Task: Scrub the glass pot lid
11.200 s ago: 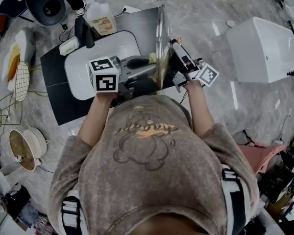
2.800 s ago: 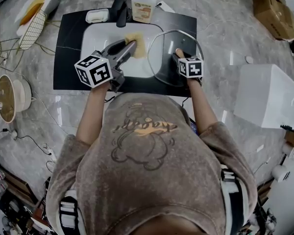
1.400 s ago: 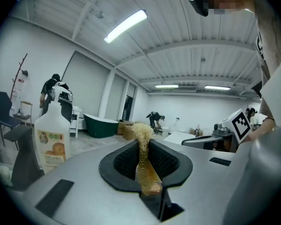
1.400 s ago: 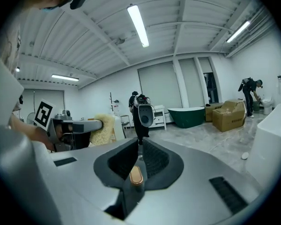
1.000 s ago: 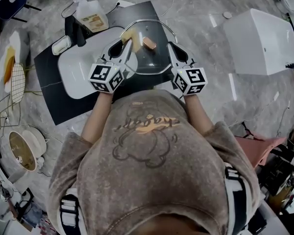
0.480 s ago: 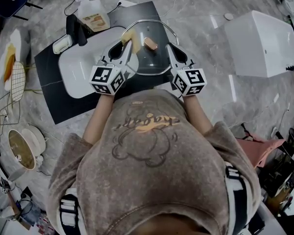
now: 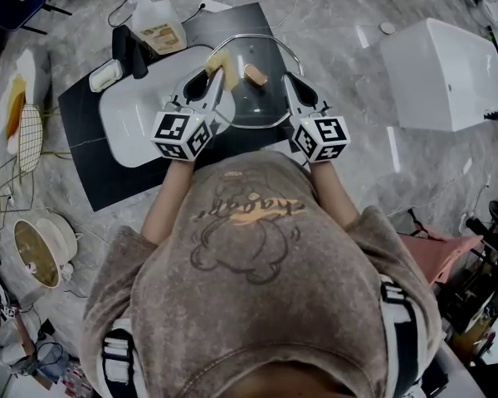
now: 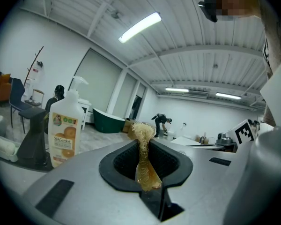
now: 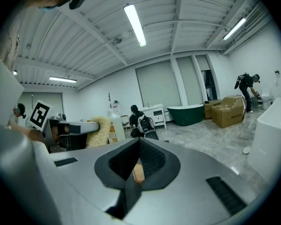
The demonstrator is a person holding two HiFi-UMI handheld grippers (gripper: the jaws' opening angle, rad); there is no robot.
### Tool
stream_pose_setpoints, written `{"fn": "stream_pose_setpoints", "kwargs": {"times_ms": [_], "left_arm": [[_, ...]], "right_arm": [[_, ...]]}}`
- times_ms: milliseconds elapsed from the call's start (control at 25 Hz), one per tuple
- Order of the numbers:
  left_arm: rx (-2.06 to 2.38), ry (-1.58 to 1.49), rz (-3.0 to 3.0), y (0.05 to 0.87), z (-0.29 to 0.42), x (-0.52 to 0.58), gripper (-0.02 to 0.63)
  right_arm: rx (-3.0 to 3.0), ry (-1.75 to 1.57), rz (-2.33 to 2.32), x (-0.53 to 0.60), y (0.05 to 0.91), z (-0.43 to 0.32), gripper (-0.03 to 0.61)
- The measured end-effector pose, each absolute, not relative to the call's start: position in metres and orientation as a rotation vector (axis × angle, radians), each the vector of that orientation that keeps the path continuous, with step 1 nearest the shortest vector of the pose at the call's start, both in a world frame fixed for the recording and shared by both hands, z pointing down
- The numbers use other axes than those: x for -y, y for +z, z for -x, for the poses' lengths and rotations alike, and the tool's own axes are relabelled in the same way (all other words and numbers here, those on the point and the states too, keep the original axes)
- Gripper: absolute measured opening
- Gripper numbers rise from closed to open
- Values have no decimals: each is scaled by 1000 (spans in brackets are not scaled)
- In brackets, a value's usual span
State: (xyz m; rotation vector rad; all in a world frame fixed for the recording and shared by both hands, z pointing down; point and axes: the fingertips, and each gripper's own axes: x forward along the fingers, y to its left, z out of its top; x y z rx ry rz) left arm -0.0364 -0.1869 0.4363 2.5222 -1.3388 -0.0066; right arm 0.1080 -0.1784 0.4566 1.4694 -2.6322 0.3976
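The glass pot lid, steel-rimmed with a wooden knob, hangs over the right end of the white sink. My right gripper is shut on the lid's right rim. In the right gripper view the right gripper has its jaws together, with a bit of tan wood showing between them. My left gripper is shut on a tan loofah sponge, which rests at the lid's far left edge. The left gripper view shows the sponge sticking out past the left gripper.
The sink sits in a black counter. A black faucet, a soap dish and a soap bottle stand at its far side. A white box stands on the floor to the right, a wire rack to the left.
The lid stood on edge 11 seconds ago and now lies flatter. The sponge has come from the sink's middle to the lid's edge. Over the last second almost nothing moved.
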Motion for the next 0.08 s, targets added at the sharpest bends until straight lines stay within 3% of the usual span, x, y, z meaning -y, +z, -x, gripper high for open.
{"fn": "stream_pose_setpoints", "kwargs": {"times_ms": [80], "left_arm": [[1337,-10,-2515,436,37,187,67]], "right_arm": [[2628,403,-1474,178,457,-109,3]]}}
